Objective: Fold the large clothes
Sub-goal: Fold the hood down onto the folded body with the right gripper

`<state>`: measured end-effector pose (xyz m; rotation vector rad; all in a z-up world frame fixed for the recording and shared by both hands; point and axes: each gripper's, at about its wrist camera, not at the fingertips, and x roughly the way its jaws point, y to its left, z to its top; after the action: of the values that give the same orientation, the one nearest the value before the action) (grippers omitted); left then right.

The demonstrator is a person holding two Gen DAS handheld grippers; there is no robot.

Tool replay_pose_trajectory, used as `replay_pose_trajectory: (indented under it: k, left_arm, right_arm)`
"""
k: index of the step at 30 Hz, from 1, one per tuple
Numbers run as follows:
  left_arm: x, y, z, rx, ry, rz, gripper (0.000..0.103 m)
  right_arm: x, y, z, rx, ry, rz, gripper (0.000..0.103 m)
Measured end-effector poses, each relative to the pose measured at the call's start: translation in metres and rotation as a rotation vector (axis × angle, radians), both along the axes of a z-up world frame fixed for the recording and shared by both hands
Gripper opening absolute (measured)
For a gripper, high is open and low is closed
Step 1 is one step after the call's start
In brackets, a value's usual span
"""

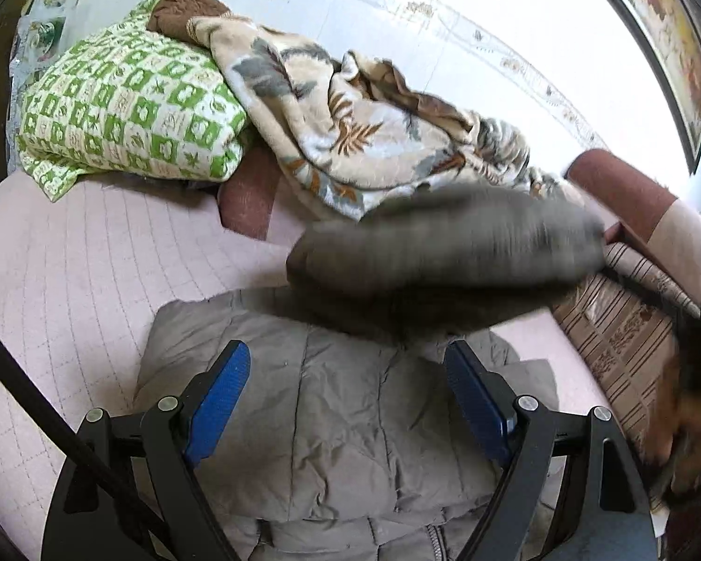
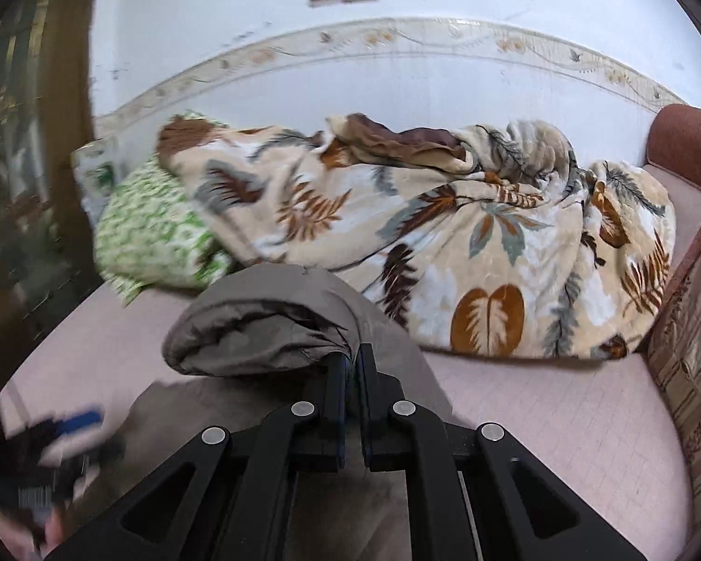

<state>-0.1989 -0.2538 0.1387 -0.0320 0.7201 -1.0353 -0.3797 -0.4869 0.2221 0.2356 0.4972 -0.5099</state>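
We're maybe midway: right gripper [image 2: 350, 355] is pinching the grey jacket's [image 1: 341, 411] sleeve [image 2: 257, 322] over the body, left gripper [image 1: 348, 364] jaws wide and empty, more folds left.

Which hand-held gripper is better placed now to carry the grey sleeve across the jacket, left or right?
Right. The right hand-held gripper is shut on the sleeve, lifted above the jacket. The left hand-held gripper hangs open over it, holding nothing.
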Motion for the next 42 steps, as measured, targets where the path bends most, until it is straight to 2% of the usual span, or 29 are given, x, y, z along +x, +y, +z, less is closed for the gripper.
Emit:
replay_pose_trajectory:
  k: [4, 9, 11, 13, 14, 16, 17, 19, 23, 25, 27, 29, 32, 35, 38, 42]
  left_arm:
    - [0.002, 0.001, -0.001, -0.020, 0.030, -0.016, 0.085]
    - [-0.008, -0.018, -0.023, 0.038, 0.051, -0.070, 0.085]
    - [-0.015, -0.030, -0.039, 0.102, 0.040, -0.082, 0.085]
    - [-0.023, -0.041, -0.053, 0.154, 0.005, -0.089, 0.085]
    - [-0.027, -0.049, -0.062, 0.208, -0.022, -0.084, 0.085]
    - [-0.032, -0.057, -0.076, 0.285, -0.049, -0.080, 0.085]
    - [-0.034, -0.058, -0.078, 0.296, -0.064, -0.079, 0.085]
    - [-0.035, -0.059, -0.077, 0.302, -0.083, -0.084, 0.085]
    - [-0.031, -0.051, -0.069, 0.248, -0.063, -0.070, 0.085]
    - [-0.030, -0.046, -0.063, 0.217, -0.079, -0.045, 0.085]
    - [-0.029, -0.044, -0.059, 0.195, -0.100, -0.026, 0.085]
    - [-0.027, -0.047, -0.063, 0.207, -0.099, -0.024, 0.085]
    - [-0.019, -0.059, -0.084, 0.318, -0.056, -0.032, 0.085]
    - [-0.026, -0.065, -0.092, 0.384, -0.108, -0.038, 0.085]
    - [-0.029, -0.064, -0.093, 0.391, -0.119, -0.040, 0.085]
    - [-0.024, -0.055, -0.082, 0.336, -0.083, -0.038, 0.085]
  right_arm:
    - [-0.033, 0.052, -0.037, 0.002, 0.059, 0.057, 0.005]
    - [-0.050, 0.099, -0.110, 0.041, 0.196, 0.110, 0.001]
    - [-0.048, 0.107, -0.135, 0.014, 0.259, 0.097, 0.001]
    - [-0.049, 0.103, -0.149, 0.055, 0.260, 0.086, 0.001]
    - [-0.048, 0.101, -0.153, 0.080, 0.260, 0.086, 0.001]
    - [-0.047, 0.097, -0.152, 0.104, 0.266, 0.076, 0.002]
    - [-0.048, 0.097, -0.148, 0.107, 0.265, 0.072, 0.002]
    - [-0.055, 0.090, -0.122, 0.114, 0.172, 0.076, 0.002]
    - [-0.041, 0.067, -0.086, 0.132, 0.043, 0.024, 0.002]
    - [-0.021, 0.056, -0.082, 0.157, 0.010, 0.027, 0.002]
    - [0.006, 0.044, -0.091, 0.199, 0.009, 0.012, 0.002]
    - [0.026, 0.041, -0.102, 0.229, 0.037, 0.025, 0.002]
    - [0.047, 0.044, -0.139, 0.300, 0.125, 0.039, 0.003]
    - [0.052, 0.051, -0.174, 0.329, 0.202, 0.034, 0.003]
    - [0.048, 0.045, -0.180, 0.375, 0.183, 0.033, 0.003]
    - [0.042, 0.041, -0.166, 0.398, 0.152, 0.060, 0.003]
